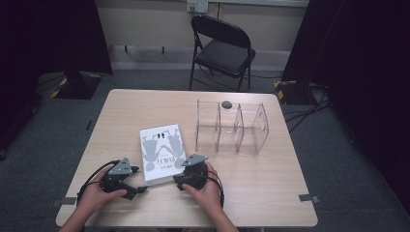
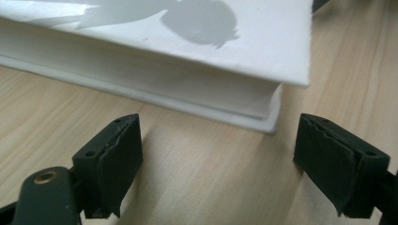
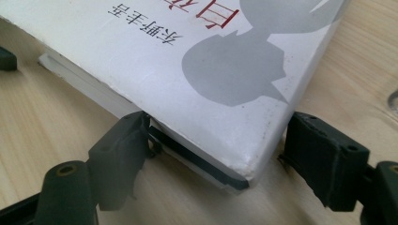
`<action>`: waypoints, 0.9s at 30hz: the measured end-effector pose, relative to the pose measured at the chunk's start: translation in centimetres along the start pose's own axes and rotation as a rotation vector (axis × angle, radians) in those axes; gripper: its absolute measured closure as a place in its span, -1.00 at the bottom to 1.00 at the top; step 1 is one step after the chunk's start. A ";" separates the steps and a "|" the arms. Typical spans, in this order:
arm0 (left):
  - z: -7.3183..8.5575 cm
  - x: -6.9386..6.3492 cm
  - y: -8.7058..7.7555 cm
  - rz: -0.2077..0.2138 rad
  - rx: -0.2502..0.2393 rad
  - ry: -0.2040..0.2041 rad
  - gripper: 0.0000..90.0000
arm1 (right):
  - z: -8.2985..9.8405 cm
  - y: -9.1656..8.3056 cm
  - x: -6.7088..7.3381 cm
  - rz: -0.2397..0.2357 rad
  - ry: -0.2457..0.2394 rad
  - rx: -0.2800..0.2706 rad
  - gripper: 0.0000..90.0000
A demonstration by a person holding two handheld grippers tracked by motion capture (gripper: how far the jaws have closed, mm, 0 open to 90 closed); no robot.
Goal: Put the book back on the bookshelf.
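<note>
A white book [image 1: 163,153] lay flat on the wooden desk [image 1: 251,193], at about 7 o'clock from a clear acrylic divider rack [image 1: 231,126]. The left claw [image 2: 218,161] stood open just short of the book's near corner, nothing between its pads. The right claw [image 3: 213,164] straddled the book's other near corner, one pad at the page edge, the other just clear of the spine, jaws wide and not clamped.
</note>
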State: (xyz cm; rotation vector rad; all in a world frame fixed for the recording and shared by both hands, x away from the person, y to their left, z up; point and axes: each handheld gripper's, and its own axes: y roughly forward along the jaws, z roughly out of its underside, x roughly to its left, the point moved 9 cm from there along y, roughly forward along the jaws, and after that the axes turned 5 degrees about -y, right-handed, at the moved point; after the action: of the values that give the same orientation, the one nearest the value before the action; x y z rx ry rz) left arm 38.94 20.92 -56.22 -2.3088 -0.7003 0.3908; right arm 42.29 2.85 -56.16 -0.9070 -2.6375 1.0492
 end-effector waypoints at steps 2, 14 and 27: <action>0.0 -0.2 0.1 0.004 -0.002 0.011 -0.75 | -0.1 0.1 0.3 0.011 0.007 0.003 -0.53; -0.7 -0.9 0.7 -0.003 -0.020 0.009 -0.62 | -0.1 0.1 0.5 0.008 0.009 0.002 -0.54; -1.1 0.0 0.6 -0.068 -0.030 -0.040 -0.18 | 0.2 -0.3 0.9 -0.006 -0.003 0.002 -0.54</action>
State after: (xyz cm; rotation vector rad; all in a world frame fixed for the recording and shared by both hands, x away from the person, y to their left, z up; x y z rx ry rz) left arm 39.64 19.92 -55.81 -2.3043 -0.8072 0.3989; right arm 41.38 3.13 -56.17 -0.8980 -2.6393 1.0521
